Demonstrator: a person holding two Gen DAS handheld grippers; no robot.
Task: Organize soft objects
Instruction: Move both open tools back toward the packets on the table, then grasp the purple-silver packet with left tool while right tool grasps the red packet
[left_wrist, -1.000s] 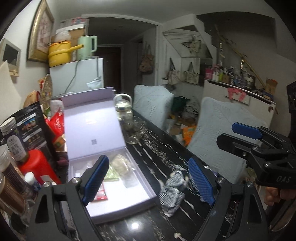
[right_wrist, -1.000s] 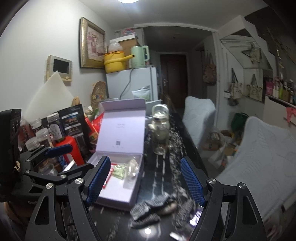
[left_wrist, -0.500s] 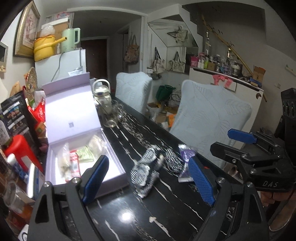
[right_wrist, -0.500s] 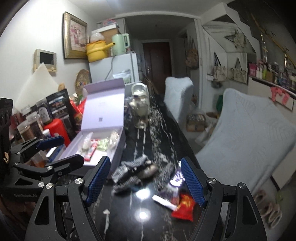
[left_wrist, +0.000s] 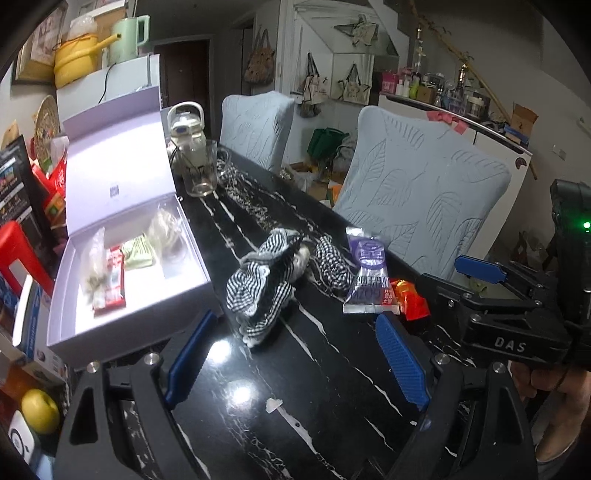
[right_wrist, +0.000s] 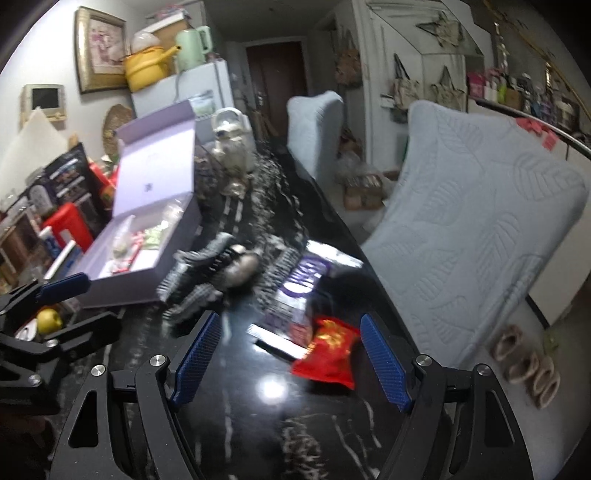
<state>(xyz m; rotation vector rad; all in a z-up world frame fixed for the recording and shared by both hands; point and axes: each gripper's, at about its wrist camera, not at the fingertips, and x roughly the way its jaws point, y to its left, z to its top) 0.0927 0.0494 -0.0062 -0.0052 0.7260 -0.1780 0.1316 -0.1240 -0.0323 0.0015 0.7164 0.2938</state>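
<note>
**Both grippers closing in on the table clutter**

As both descended since the earlier frames, the left gripper (left_wrist: 295, 354) and right gripper (right_wrist: 291, 354) stood open and empty. The checked cloth (left_wrist: 258, 291) lay mid-tabletop beside the open lavender box (left_wrist: 129, 317), purple packet (left_wrist: 369, 280) and red packet (right_wrist: 328, 350) nearer the chair-side edge. Next: straddle one, then close

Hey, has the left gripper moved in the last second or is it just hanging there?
Yes. The left gripper has dipped toward the black table; the open lavender box now sits higher in its view.
</note>
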